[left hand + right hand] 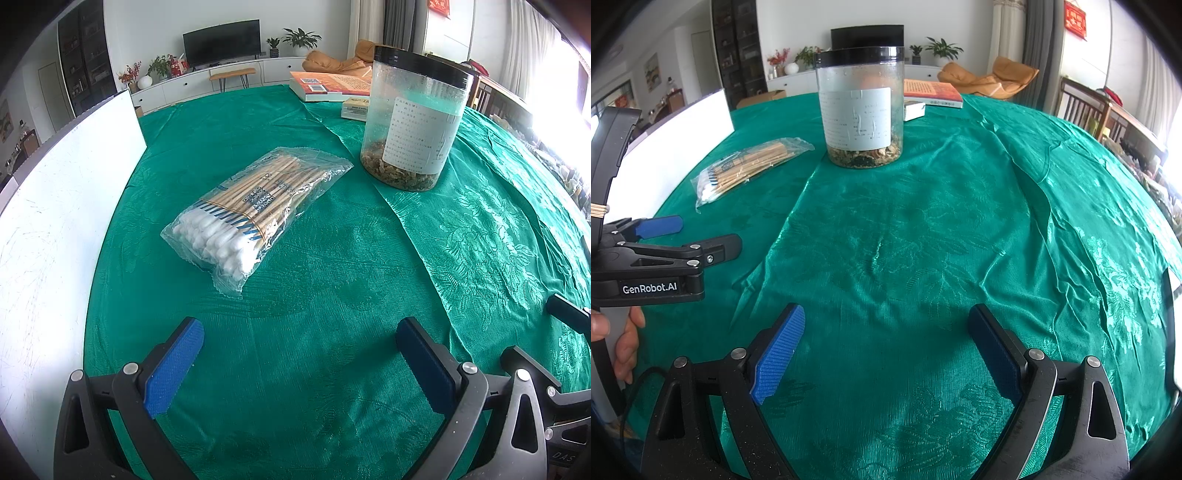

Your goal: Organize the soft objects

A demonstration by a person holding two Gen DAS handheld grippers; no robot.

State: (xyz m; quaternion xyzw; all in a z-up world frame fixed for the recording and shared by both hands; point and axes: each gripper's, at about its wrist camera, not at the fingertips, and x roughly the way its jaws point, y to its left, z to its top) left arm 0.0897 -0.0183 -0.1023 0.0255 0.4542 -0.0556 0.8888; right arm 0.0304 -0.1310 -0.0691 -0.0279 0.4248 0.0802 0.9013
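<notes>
Both claws are seen spread wide and empty above a table: the left claw [299, 354] is aimed at a clear bag of cotton swabs [255, 210], which lies flat on the green patterned tablecloth [332, 295] just ahead of its blue pads, while the right claw [886, 347] is held over bare cloth, well apart from the bag. A hand [622, 339] is visible on the left claw's grip. Beside the bag, a tall plastic jar [413, 122] with a black lid is stood upright, partly filled with dried material. Trouble is judged most likely from the slick bag slipping between the pads, or from the loose cloth being pinched and dragged, which could tip the jar. A white board [55, 221] is set along the table's left edge; books [328, 86] lie beyond, and a living room with a television [221, 40], plants and an orange lounge chair [990, 77] is seen behind.
</notes>
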